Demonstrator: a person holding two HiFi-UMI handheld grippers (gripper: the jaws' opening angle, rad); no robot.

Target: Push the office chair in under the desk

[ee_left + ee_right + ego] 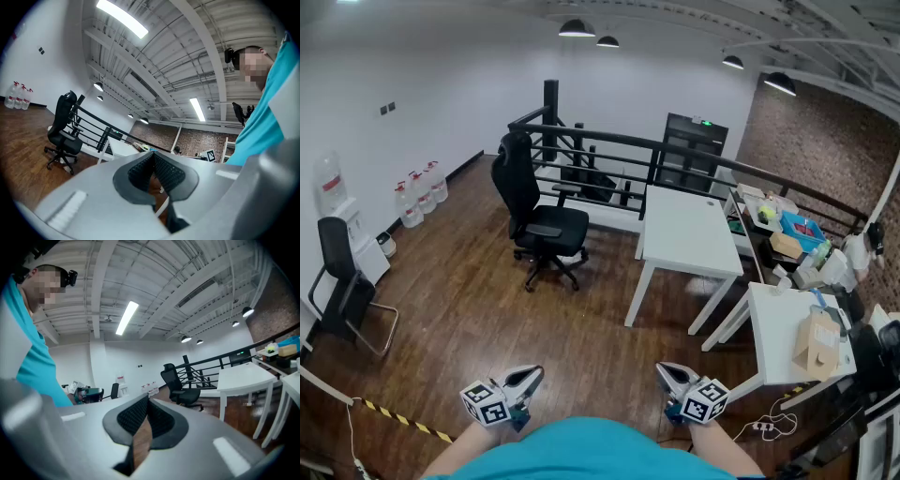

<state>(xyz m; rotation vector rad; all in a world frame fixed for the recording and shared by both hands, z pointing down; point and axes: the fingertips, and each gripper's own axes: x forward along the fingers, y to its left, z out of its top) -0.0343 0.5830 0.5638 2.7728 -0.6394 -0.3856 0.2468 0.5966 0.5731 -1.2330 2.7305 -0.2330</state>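
The black office chair stands on the wooden floor, left of the white desk and a short gap away from it, its seat turned toward the desk. Both grippers are held low near my body, well short of the chair. My left gripper is shut with nothing in it, and so is my right gripper. In the left gripper view the closed jaw tips point toward the chair and desk. The right gripper view shows its shut tips, with the chair and desk beyond.
A black railing runs behind the chair and desk. A second white table with a cardboard box stands at the right, beside cluttered shelves. At the left are another black chair, water bottles and striped floor tape.
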